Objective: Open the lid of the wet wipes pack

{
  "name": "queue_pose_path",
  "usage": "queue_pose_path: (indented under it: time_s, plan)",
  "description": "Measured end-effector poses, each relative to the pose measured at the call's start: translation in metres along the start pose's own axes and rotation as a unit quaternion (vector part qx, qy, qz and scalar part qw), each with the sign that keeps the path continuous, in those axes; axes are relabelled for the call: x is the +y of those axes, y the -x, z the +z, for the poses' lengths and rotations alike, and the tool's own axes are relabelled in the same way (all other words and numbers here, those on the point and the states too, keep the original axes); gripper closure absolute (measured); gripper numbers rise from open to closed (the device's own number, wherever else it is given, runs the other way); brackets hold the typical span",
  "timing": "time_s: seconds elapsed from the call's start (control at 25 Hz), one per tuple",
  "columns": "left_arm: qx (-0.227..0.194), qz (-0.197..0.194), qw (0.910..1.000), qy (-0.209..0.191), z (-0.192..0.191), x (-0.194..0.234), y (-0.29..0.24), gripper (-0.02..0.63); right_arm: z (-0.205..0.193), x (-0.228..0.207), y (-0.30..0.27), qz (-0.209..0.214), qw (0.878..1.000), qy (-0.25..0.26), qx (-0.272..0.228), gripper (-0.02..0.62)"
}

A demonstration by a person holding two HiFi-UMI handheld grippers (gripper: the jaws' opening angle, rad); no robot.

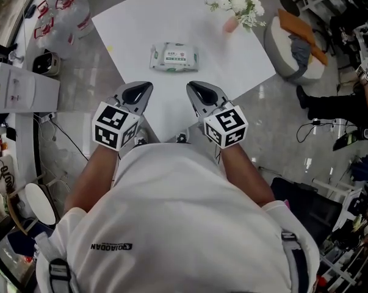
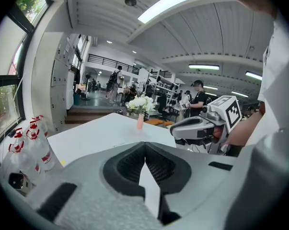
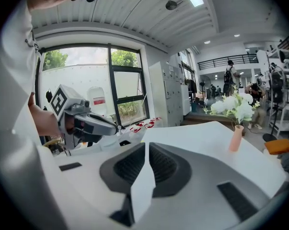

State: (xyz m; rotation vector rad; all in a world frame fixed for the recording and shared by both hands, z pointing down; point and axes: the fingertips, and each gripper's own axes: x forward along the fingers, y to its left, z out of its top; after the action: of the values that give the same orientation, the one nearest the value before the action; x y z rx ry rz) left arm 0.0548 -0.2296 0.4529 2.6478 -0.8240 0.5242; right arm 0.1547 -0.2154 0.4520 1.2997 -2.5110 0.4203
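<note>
The wet wipes pack [image 1: 174,57], white with a green label, lies flat on the white table top [image 1: 171,11], its lid down. Both grippers hover at the near edge of the table, side by side, a short way in front of the pack and apart from it. My left gripper [image 1: 142,88] [image 2: 144,143] has its tips meeting, with nothing between them. My right gripper [image 1: 194,88] [image 3: 147,145] shows a narrow gap between its jaws, which also hold nothing. Neither gripper view shows the pack; it is hidden below the jaws.
A pink vase of white flowers [image 1: 231,23] stands at the table's far right. Several clear bottles [image 1: 68,11] crowd the floor at the far left. A grey cushion seat [image 1: 292,50] sits right of the table, and a person's legs [image 1: 330,105] stretch out beyond it.
</note>
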Motion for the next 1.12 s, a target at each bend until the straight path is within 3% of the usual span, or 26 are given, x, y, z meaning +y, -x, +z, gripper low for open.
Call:
queue_pose_path:
  time_s: [0.48, 0.64, 0.76, 0.88, 1.12]
  plan:
    - [0.004, -0.004, 1.0, 0.002, -0.002, 0.003, -0.003, 0.603, 0.004, 0.001, -0.01, 0.011, 1.0, 0.024, 0.006, 0.545]
    - [0.008, 0.002, 1.0, 0.005, -0.006, 0.009, -0.001, 0.604, -0.003, -0.005, -0.021, 0.006, 0.997, 0.075, 0.032, 0.546]
    - [0.008, 0.013, 0.9998, 0.012, -0.01, 0.016, 0.003, 0.603, -0.019, -0.014, -0.039, 0.0, 0.986, 0.15, 0.075, 0.548]
    - [0.009, 0.026, 0.9993, 0.024, -0.015, 0.02, 0.007, 0.604, -0.035, -0.032, -0.057, -0.005, 0.968, 0.223, 0.119, 0.548]
    - [0.01, 0.05, 0.9976, 0.046, -0.028, 0.027, 0.015, 0.604, -0.06, -0.063, -0.096, -0.008, 0.949, 0.271, 0.163, 0.552]
